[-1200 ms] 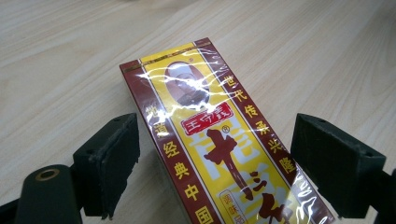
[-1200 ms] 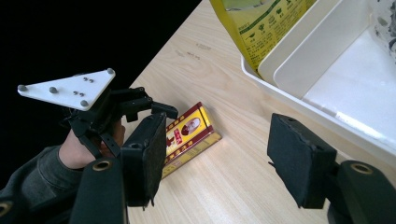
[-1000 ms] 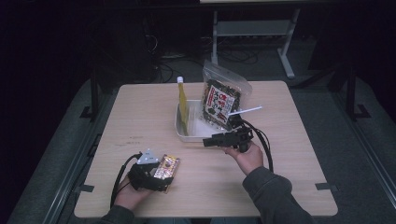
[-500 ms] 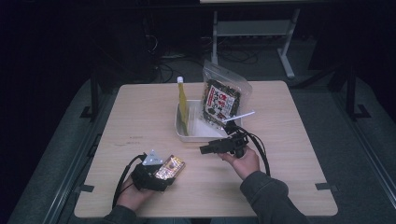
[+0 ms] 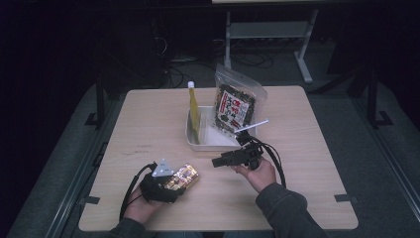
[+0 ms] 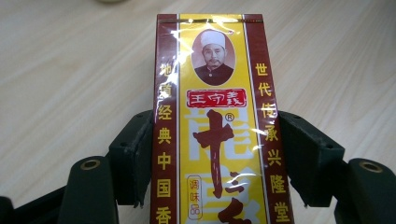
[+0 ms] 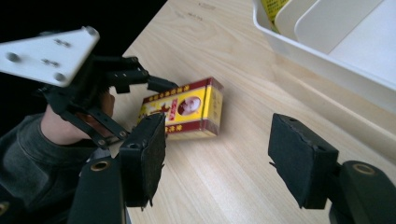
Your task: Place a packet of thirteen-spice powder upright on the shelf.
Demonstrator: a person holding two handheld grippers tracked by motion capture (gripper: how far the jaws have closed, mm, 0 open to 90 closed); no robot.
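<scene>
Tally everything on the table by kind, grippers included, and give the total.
Yellow-and-red cardboard seasoning box: 1
White plastic tray: 1
Tall yellow packet with white cap: 1
Clear bag of dark snacks: 1
Black two-jaw grippers, left gripper and right gripper: 2
Total: 6

Through the left gripper view I saw my left gripper (image 6: 212, 154) with its jaws either side of a yellow and dark-red seasoning box (image 6: 212, 121) lying flat on the pale wooden table (image 6: 70, 70). The jaws had just been closing, and the pads seemed to touch the box's long edges.
</scene>
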